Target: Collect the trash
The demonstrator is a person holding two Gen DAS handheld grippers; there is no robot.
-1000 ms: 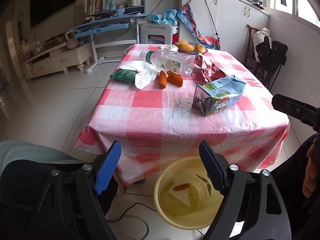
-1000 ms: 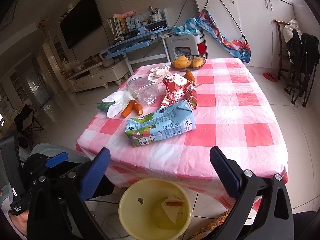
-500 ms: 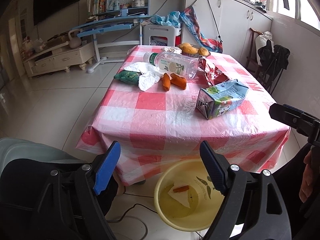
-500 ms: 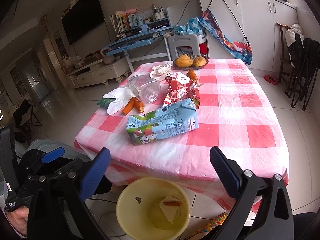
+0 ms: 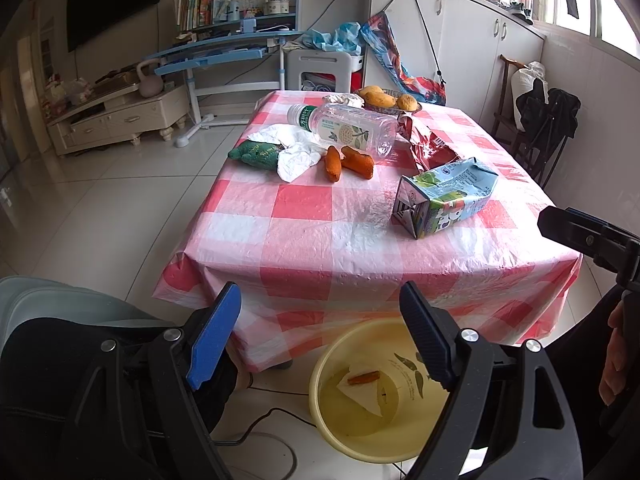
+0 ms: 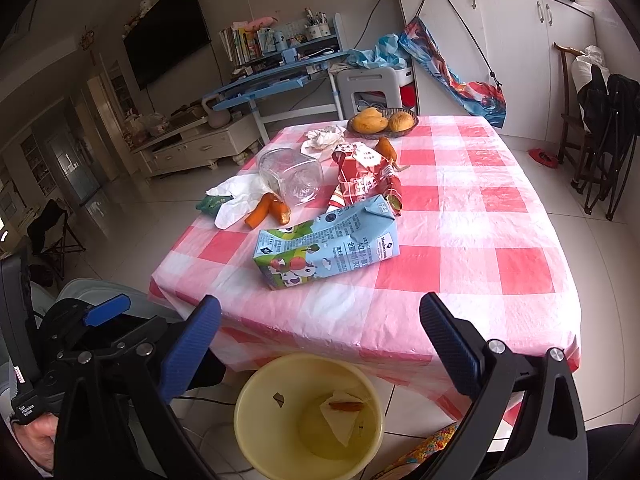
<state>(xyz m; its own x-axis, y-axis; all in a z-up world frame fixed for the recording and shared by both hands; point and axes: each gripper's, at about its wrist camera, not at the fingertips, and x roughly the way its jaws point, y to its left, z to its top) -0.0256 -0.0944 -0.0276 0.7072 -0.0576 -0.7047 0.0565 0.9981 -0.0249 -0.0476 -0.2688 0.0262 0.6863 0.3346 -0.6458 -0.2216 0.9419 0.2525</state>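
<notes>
A yellow bin (image 5: 332,432) (image 6: 248,444) stands on the floor at the table's near edge, holding a white paper and an orange scrap. On the red checked table (image 5: 304,236) (image 6: 472,232) lie a blue milk carton (image 5: 444,196) (image 6: 326,248), a clear plastic bottle (image 5: 348,128) (image 6: 290,174), a red wrapper (image 5: 430,146) (image 6: 360,182), two carrot pieces (image 5: 350,160) (image 6: 268,208), white tissues (image 5: 292,148) (image 6: 236,200) and a green packet (image 5: 254,154). My left gripper (image 5: 320,336) and right gripper (image 6: 320,344) are open and empty, held above the bin, short of the table.
A basket of mangoes (image 5: 386,98) (image 6: 382,120), a crumpled paper (image 6: 322,138) and another carrot (image 6: 386,148) sit at the table's far end. A blue desk (image 5: 224,50), white cabinets (image 6: 500,40) and a dark chair (image 6: 604,120) stand around. A cable (image 5: 256,436) lies on the floor.
Both grippers have risen and drawn slightly nearer the table; the bin sits lower in both views. Both stay open. Nothing on the table has moved.
</notes>
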